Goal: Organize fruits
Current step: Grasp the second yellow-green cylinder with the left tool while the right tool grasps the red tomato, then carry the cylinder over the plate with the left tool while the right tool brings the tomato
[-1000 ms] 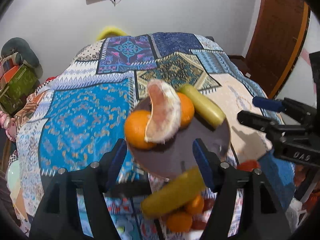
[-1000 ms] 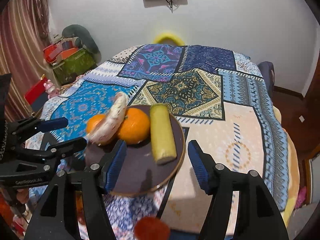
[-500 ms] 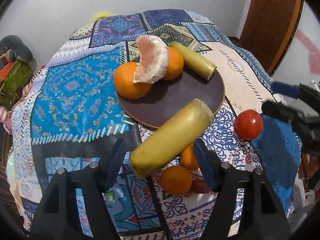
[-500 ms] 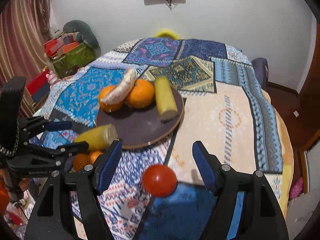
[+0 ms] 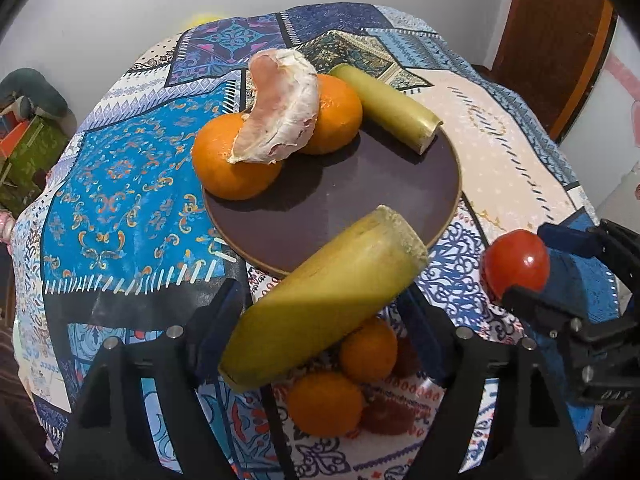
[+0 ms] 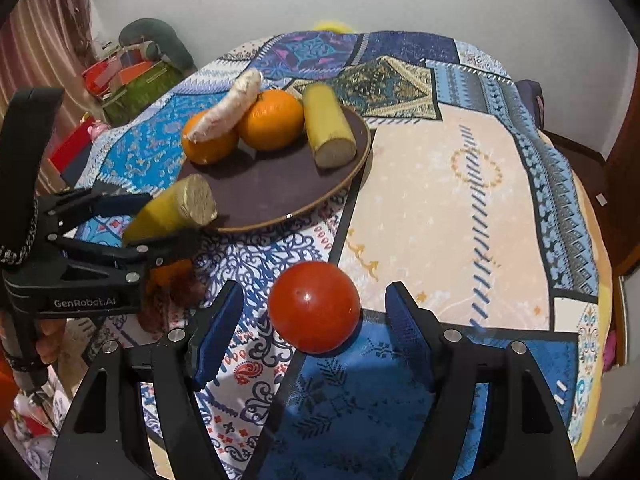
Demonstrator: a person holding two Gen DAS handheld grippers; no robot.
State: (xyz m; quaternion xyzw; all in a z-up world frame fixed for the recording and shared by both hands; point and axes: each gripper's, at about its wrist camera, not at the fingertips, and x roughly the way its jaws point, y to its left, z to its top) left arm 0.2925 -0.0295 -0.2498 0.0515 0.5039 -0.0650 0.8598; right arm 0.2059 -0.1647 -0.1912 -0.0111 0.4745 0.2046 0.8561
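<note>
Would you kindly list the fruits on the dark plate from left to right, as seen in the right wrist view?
Left orange → peeled citrus segment lying across both oranges → right orange → cut yellow-green stalk piece, all on the dark plate.

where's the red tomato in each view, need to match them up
Left wrist view: the red tomato sits at the right edge, just past the right tongs.
Right wrist view: the red tomato is low in the middle, between the fingers of the right tongs, not gripped.
Shared landmark: the dark round plate lies up and left of it in both.
</note>
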